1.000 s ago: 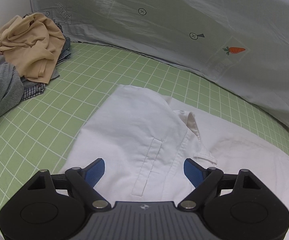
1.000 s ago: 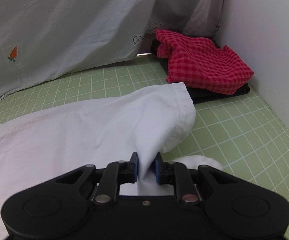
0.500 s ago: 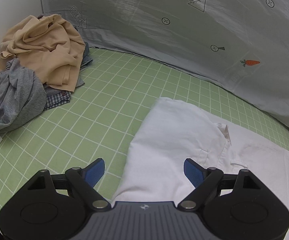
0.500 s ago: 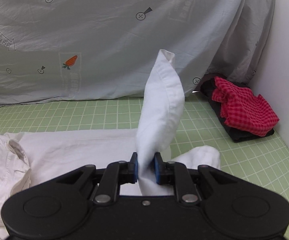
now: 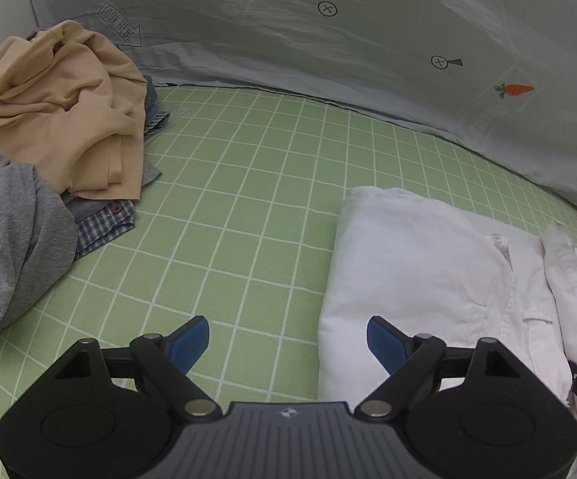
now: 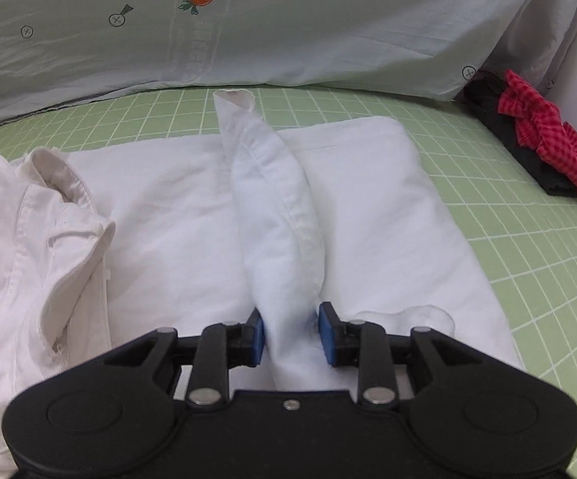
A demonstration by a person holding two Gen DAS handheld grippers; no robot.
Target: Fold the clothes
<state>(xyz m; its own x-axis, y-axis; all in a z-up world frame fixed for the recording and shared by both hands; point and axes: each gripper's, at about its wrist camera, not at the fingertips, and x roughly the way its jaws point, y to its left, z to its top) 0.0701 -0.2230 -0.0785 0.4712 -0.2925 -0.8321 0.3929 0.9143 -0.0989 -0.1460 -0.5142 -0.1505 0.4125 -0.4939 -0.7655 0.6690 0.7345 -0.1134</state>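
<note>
A white shirt (image 5: pixel 416 263) lies partly folded on the green grid mat (image 5: pixel 228 199). My left gripper (image 5: pixel 288 327) hangs open over bare mat, just left of the shirt's folded edge, with nothing between its fingers. In the right wrist view the shirt (image 6: pixel 168 207) fills the middle, its collar (image 6: pixel 56 175) at the left. One sleeve (image 6: pixel 276 207) lies lengthwise over the shirt's body, cuff pointing away. My right gripper (image 6: pixel 291 319) is opening, and the near end of that sleeve sits loosely between its blue pads.
A heap of unfolded clothes, tan (image 5: pixel 56 119) over grey (image 5: pixel 8 231) and plaid, sits at the mat's left. A grey printed sheet (image 5: pixel 328 40) hangs along the back. A red checked cloth (image 6: pixel 544 139) on a black garment lies at the far right by the white wall.
My right gripper carried the sleeve over the shirt, laid it down along the body and its jaws parted. My left gripper slid left off the shirt, staying open.
</note>
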